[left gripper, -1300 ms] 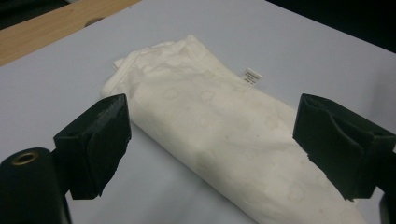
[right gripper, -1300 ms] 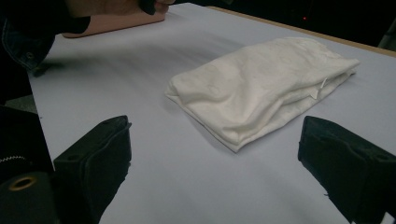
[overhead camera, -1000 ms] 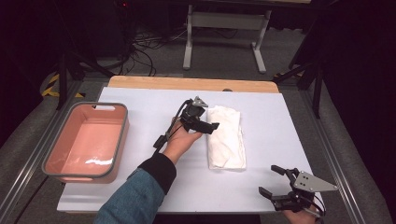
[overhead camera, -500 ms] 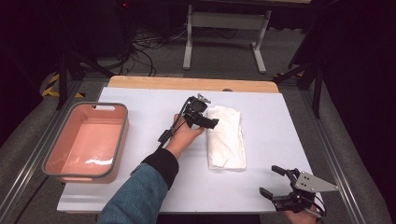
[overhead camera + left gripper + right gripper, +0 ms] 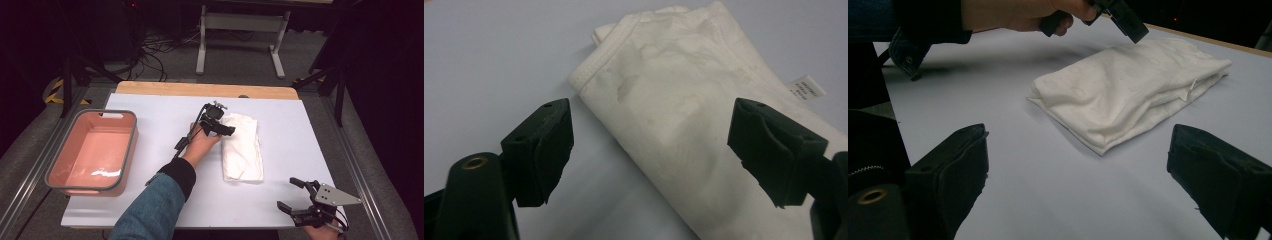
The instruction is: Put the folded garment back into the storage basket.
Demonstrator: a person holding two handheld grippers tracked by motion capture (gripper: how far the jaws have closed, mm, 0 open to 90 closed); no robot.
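With its jaws spread but just closing over the folded white cloth (image 5: 684, 115) mid-counter, the left gripper (image 5: 220, 127) could pinch only the top layer, unfolding it.

Folded white towel (image 5: 684, 125) on pale table (image 5: 499, 55) — small tag (image 5: 806, 89) at its edge; left gripper (image 5: 651, 150) over it, jaws apart, just been closing.

Bystanders on and around the tabletop

Pink basin (image 5: 92, 152) with grey rim, empty, near the left edge of the white tabletop (image 5: 165, 115); bare wooden strip (image 5: 200, 89) along the far edge; grey metal stand (image 5: 242, 22) on the floor beyond; tangled black cables (image 5: 155, 52) on grey carpet; yellow-black hazard tape (image 5: 52, 95) far left.
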